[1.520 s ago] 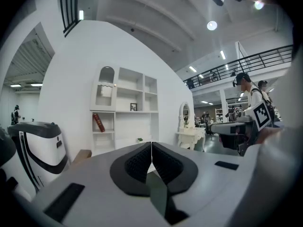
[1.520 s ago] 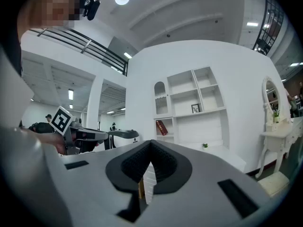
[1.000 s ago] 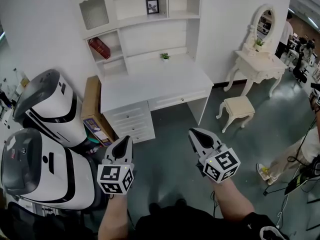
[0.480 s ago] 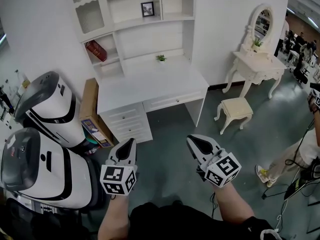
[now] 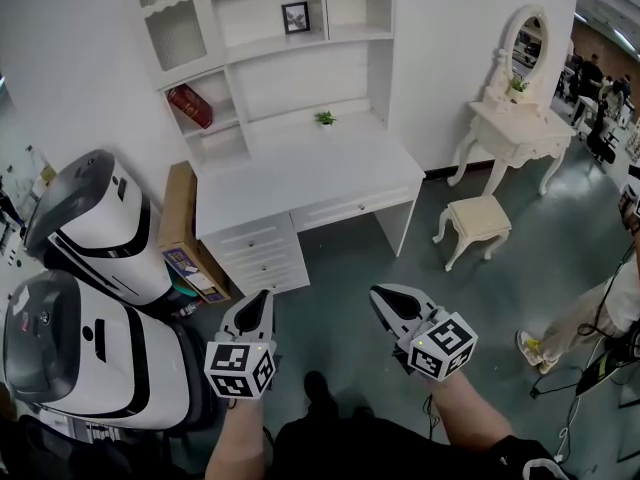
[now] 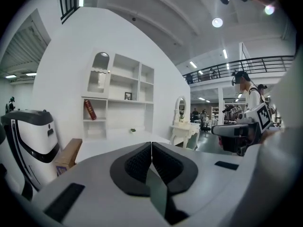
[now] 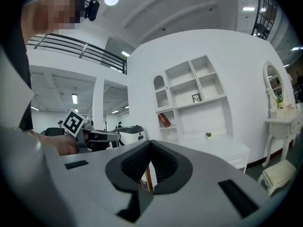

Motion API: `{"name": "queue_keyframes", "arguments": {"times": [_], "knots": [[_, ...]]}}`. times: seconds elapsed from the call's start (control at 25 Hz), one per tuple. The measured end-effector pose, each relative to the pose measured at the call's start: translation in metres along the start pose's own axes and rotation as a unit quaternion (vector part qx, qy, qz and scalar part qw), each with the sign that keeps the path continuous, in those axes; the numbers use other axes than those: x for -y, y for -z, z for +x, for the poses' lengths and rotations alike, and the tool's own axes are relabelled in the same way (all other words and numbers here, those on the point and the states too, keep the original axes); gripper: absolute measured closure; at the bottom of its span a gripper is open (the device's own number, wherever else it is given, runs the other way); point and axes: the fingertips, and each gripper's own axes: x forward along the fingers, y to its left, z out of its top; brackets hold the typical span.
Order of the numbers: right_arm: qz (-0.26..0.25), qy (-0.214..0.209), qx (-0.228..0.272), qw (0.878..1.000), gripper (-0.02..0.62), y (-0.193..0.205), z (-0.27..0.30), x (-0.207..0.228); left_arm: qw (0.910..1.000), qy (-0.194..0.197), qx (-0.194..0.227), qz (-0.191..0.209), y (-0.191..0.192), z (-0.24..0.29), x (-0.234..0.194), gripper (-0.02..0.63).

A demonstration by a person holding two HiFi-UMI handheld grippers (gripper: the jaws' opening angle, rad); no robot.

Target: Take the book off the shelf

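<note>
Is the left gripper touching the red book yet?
Apart. The head view shows the left gripper over the floor, the book far off on its shelf.

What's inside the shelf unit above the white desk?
A red book leans in a left compartment; a small framed picture stands on the upper middle shelf. The top compartments are cut off by the head view's edge.

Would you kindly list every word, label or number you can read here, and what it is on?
Nothing can be read.
Red book: no lettering legible.
Cardboard box: coloured label, blurred.
White machine: sticker strip, too small.
Left gripper and right gripper cubes: square patterns, no letters.
</note>
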Motion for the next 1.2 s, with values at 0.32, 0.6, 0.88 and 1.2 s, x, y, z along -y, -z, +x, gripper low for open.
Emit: {"name": "queue_keyframes", "arguments": {"times": [0.32,0.6,0.88,1.2], "knots": [[-0.011,0.031,-0.015,0.999,0.581,-0.012,0.082,0.024,0.9994,0.022,0.025,-0.01,-0.027,0.058,-0.079,0.595],[0.004,0.045,-0.036,0.998,0.581,-0.006,0.155,0.024,0.9991,0.032,0.026,-0.01,-0.038,0.084,-0.147,0.595],[0.019,0.024,-0.061,0.998,0.581,0.009,0.203,0.025,0.9991,0.017,0.011,-0.036,-0.024,0.1,-0.194,0.595],[0.042,-0.007,-0.065,0.997,0.58,0.015,0.258,0.065,0.9991,0.0,-0.007,-0.042,-0.024,0.15,-0.22,0.595]]}}
